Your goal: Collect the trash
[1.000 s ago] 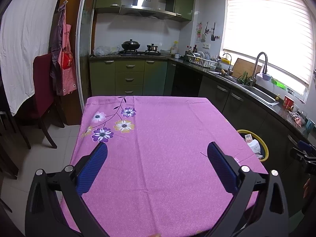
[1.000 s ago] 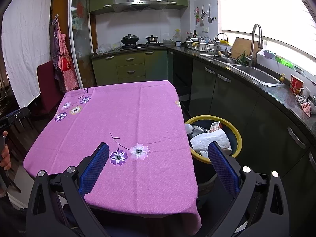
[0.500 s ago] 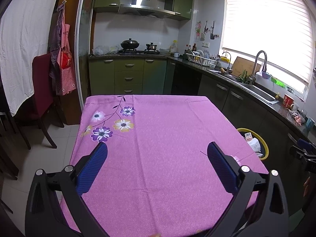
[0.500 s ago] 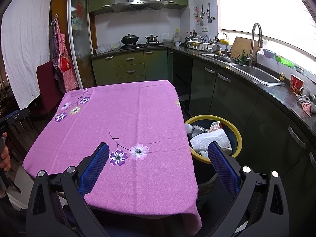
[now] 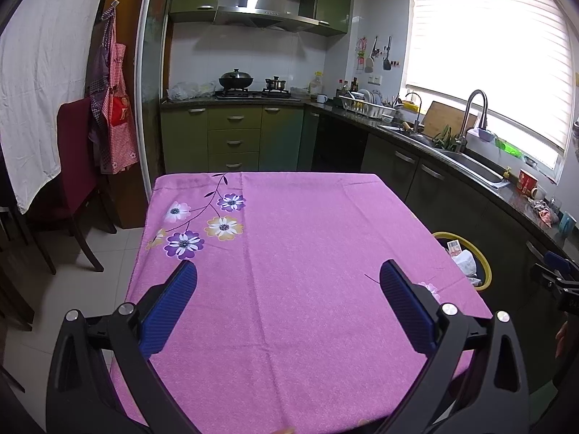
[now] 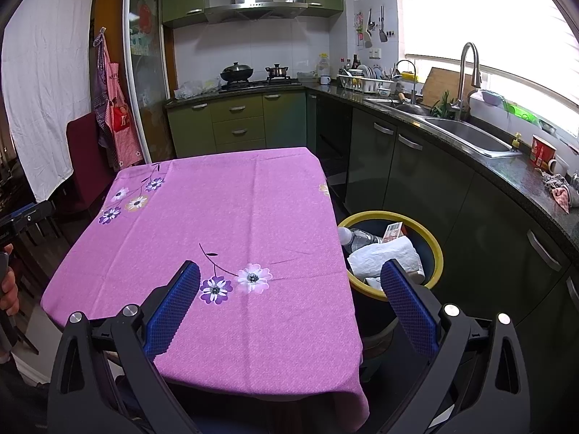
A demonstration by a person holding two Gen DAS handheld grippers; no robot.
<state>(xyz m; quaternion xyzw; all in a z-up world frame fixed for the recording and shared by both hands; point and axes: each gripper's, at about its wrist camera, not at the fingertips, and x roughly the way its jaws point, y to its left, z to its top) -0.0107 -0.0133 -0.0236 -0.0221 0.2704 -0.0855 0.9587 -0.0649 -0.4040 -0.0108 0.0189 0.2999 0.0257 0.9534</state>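
A dark bin with a yellow rim stands on the floor right of the table; it also shows in the left wrist view. It holds white crumpled paper, a plastic bottle and a small carton. My left gripper is open and empty above the near part of the table. My right gripper is open and empty above the table's near right corner, its right finger in front of the bin.
A table with a pink flowered cloth fills the middle. Green cabinets and a dark counter with a sink run along the back and right. A red chair stands at the left. The other gripper shows at the edge.
The left gripper has risen or tilted up slightly, so the table sits a little lower in its view. The right gripper has barely moved. Both stay open.
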